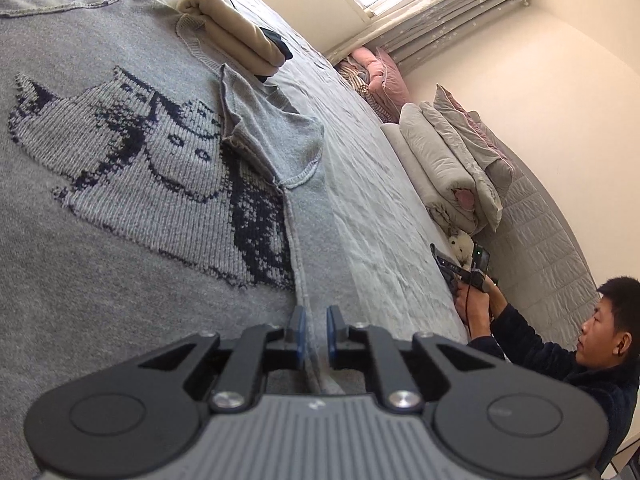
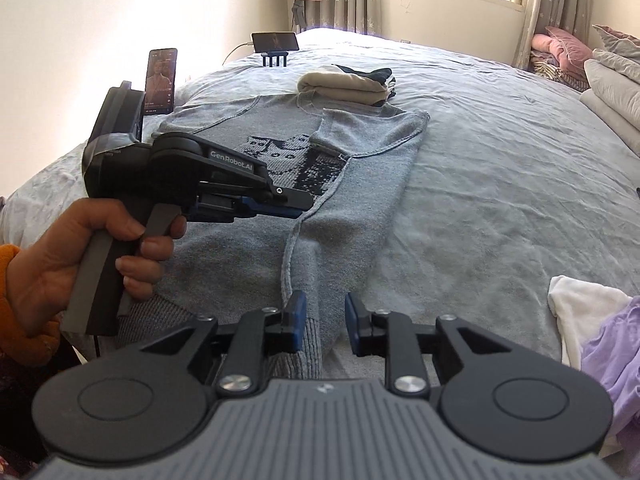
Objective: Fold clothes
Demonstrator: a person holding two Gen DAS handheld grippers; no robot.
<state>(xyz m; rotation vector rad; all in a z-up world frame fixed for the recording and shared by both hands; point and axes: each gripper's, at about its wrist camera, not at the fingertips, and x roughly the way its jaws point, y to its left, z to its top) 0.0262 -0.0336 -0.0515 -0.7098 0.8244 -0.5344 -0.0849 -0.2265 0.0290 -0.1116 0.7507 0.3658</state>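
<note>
Right wrist view: sweater is stretching toward twelve o'clock; right gripper is hanging spread over its hem; left gripper, nearer, is pinching the folded edge at ten o'clock.

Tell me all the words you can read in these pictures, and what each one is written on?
"GenRobot.AI": white letters on the side of the left tool.
Small pale print on that tool's rounded back: too blurred to read.
Upright phone: screen text too small to read.
Sideways phone: too small to read.
Grey sweater: a knitted cat picture, no words.
</note>
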